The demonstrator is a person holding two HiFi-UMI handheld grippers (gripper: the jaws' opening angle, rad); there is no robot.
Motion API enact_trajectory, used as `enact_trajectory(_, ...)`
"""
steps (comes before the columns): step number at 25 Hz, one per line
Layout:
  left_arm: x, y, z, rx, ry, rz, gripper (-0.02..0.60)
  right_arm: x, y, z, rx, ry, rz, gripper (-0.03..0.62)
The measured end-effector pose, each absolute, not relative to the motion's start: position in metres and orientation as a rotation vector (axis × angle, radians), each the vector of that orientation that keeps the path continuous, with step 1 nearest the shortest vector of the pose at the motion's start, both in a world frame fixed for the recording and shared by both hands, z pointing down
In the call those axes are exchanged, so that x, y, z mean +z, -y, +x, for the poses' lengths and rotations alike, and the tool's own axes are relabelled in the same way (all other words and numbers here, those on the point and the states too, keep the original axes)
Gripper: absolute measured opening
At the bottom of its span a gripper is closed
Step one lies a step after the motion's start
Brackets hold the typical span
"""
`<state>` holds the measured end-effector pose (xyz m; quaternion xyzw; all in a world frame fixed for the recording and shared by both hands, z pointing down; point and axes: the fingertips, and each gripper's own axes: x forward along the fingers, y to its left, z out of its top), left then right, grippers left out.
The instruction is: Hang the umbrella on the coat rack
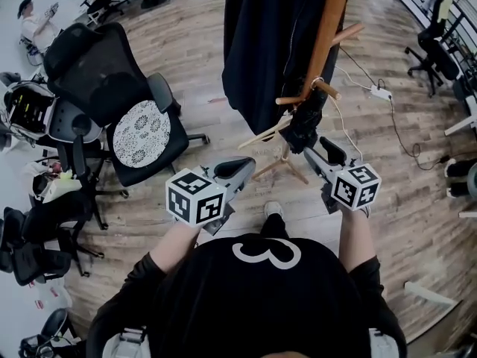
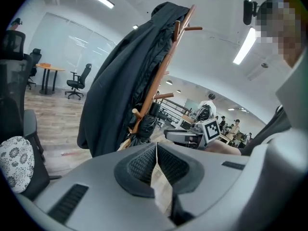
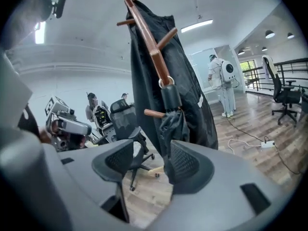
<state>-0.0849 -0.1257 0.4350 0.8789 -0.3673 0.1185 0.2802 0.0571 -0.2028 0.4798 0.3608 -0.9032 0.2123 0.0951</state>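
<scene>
Right gripper [image 3: 151, 165] with jaws spread apart and empty, folded black umbrella [image 3: 174, 124] hanging from a coat rack [image 3: 149, 37] peg just beyond its right-hand jaw, dark coat [image 3: 192, 90] behind, left gripper [image 2: 155, 165] jaws pressed together on nothing, rack further ahead of them

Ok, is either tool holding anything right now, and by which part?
Nothing is held. The right tool is open, with the umbrella hanging on the coat rack just beyond it. The left tool is shut on nothing.
</scene>
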Motion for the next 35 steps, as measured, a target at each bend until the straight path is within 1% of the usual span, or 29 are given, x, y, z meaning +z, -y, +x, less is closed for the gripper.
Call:
enact_trajectory(5,0.419,0.100,-0.075,0.285,0.928,2.428,0.021,0.442,0.141,0.043,0.652,2.808,0.984,0.250)
enact_trajectory(6,0.416,0.094,-0.074,0.276,0.918,2.442,0.021,0.438,0.129,0.041,0.654,2.811,0.985,0.240)
enact_trajectory(7,0.413,0.088,-0.073,0.266,0.907,2.454,0.021,0.434,0.118,0.041,0.657,2.813,0.994,0.168)
enact_trajectory(8,0.411,0.082,-0.072,0.257,0.896,2.465,0.021,0.430,0.107,0.042,0.663,2.819,1.005,0.070)
enact_trajectory(11,0.407,0.067,-0.061,0.234,0.862,2.485,0.021,0.419,0.080,0.049,0.676,2.835,1.027,0.040)
enact_trajectory(18,0.401,0.028,-0.043,0.202,0.750,2.543,0.021,0.408,0.031,0.053,0.738,2.892,1.008,0.028)
enact_trajectory(27,0.413,0.012,-0.035,0.181,0.694,2.532,0.021,0.418,0.007,0.050,0.756,2.870,1.030,0.026)
enact_trajectory(35,0.432,0.002,-0.023,0.220,0.651,2.507,0.021,0.436,-0.005,0.066,0.833,2.820,1.093,0.026)
